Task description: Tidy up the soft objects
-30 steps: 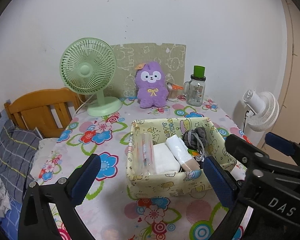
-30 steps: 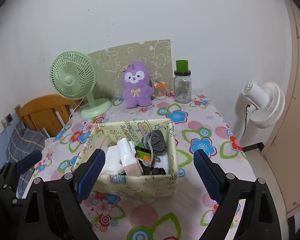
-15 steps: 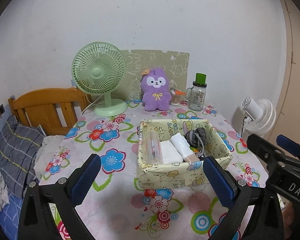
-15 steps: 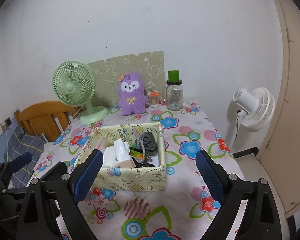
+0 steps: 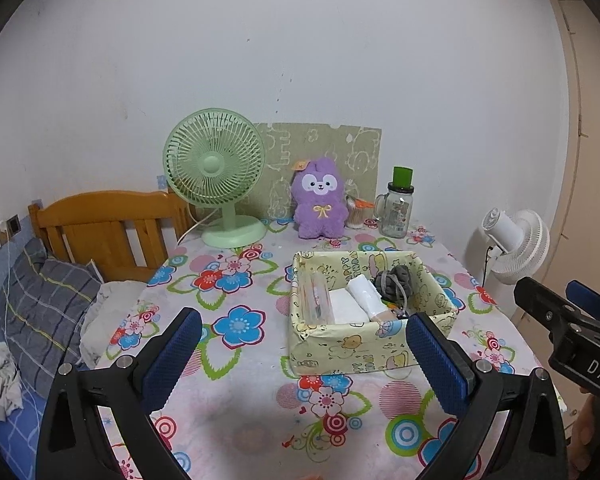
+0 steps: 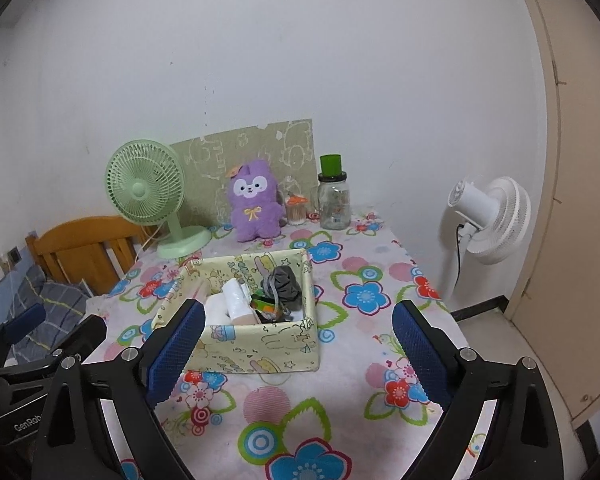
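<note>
- Mostly a risk note, left wrist view: left gripper hangs spread wide and empty over the flowered table, with the yellow box just ahead and slightly to its right. Soft items sit inside it: white folded cloth, white roll, grey bundle. The purple plush toy stands far ahead by the wall, well apart from the box.
- Risk, as a judgement: the box looks light; a low reach could shove it or catch its near wall.
- Against the earlier frame: box and fan look smaller and farther, so this gripper has pulled back.
- Right wrist view: right gripper also wide, holding nothing; the box lies ahead and left, its near corner behind the left finger.
- Risk: reaching for the plush could knock the glass jar beside it.
- Change: view backed off here too.
</note>
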`<state>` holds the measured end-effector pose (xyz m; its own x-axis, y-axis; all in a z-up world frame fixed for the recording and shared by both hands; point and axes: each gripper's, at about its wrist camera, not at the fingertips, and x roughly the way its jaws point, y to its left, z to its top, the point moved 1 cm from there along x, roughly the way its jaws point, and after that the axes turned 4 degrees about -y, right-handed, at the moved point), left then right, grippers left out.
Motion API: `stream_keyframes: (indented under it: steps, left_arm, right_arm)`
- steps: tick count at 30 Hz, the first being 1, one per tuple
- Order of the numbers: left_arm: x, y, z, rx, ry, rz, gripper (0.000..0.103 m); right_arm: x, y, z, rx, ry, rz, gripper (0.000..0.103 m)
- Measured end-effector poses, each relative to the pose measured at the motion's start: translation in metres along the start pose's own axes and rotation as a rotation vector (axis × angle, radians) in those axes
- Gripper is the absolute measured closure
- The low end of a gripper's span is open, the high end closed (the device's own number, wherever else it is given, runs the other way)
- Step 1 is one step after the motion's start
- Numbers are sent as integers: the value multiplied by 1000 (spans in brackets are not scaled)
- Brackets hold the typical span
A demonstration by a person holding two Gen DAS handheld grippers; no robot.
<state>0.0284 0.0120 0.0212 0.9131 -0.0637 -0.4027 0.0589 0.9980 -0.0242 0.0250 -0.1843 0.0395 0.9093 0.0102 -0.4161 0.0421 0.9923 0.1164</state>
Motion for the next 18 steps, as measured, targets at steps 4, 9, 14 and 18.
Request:
stream_keyframes:
  steps: [4,9,14,18]
  left_arm:
    - [-7,-2,1,3,-14,-5,0]
    - [-14,-4,1,2,-28,-6,0]
    - [-15,-4,1,0,-32,-5,0]
    - [-16,-3,0,-1,-34,-4,0]
  right_arm:
    - [-9,2,-2,-10,-19,-14,5]
    - [-14,4,-2,-27,-33,-15,4]
    - [-16,5,-2,-28,-42,-14,4]
    - [-18,6,-2,-26,-46,-14,4]
